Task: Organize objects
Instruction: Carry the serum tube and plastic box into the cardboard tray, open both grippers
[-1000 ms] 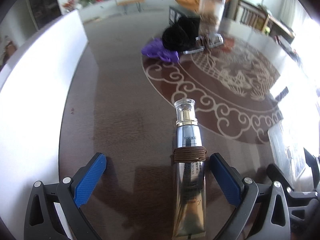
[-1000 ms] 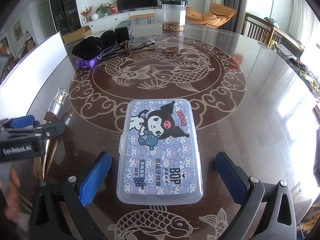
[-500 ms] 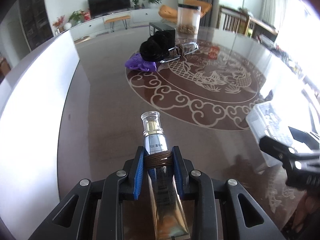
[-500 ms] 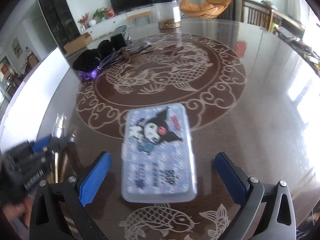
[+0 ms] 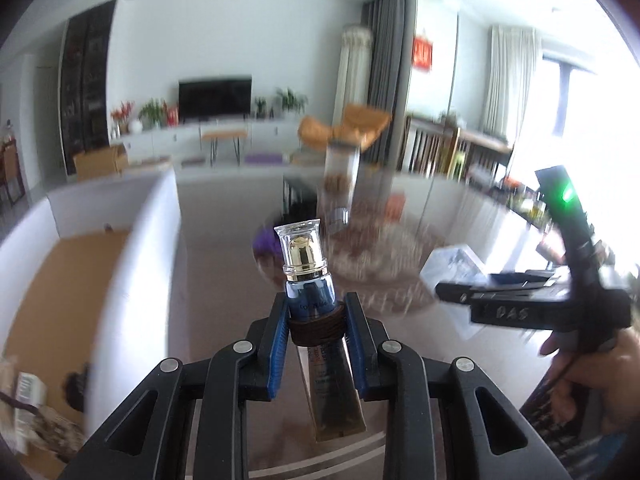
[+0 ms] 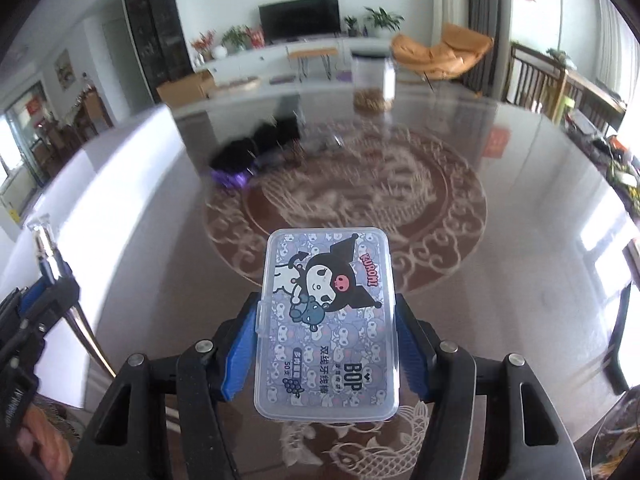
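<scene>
My left gripper (image 5: 316,308) is shut on a silver cosmetic tube (image 5: 303,256) with a gold cap under a clear cover. A brown hair tie (image 5: 316,326) is wound round the tube where the blue pads (image 5: 280,332) press. The tube hangs above the table, cap pointing away. My right gripper (image 6: 326,312) has its jaws closing on a clear plastic floss box (image 6: 332,360) printed with a cartoon. The pads touch both long sides of the box, which is held off the table. In the right wrist view the left gripper (image 6: 44,292) shows at the left edge.
The round dark table (image 6: 520,240) has a pale fish pattern. Black and purple scrunchies (image 6: 240,160) lie at its far left beside a black box (image 6: 288,120). A clear jar (image 6: 372,80) stands at the far edge. A white bin (image 5: 132,240) with a brown floor sits at the left.
The left gripper closed on the tube and lifted it off the table, tilting upward. The right gripper's jaws came in onto the floss box and raised it.
</scene>
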